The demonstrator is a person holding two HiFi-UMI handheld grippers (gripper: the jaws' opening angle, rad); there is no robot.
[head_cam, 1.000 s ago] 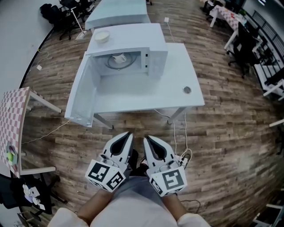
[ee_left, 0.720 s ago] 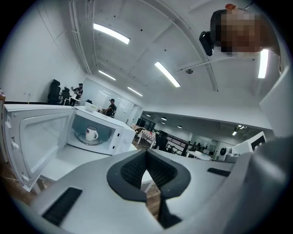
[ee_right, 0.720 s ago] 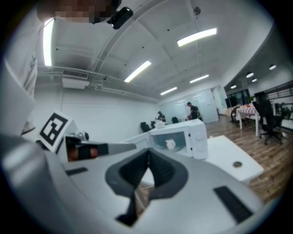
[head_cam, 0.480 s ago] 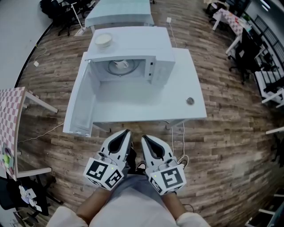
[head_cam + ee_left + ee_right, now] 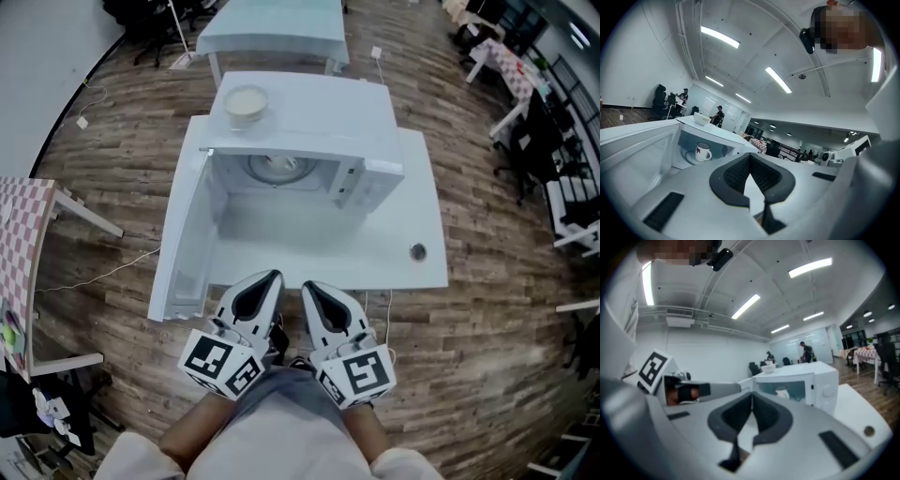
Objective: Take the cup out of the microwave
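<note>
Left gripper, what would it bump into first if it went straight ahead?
Probably the microwave: the left gripper points across the table at its open inside, where the cup sits. Depth is hard to judge, so it might meet the cup first.

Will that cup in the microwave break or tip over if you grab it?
The cup looks like stiff ceramic, so probably breakable if dropped. It stands upright and squat, so likely hard to tip. Its handle probably helps gripping.
</note>
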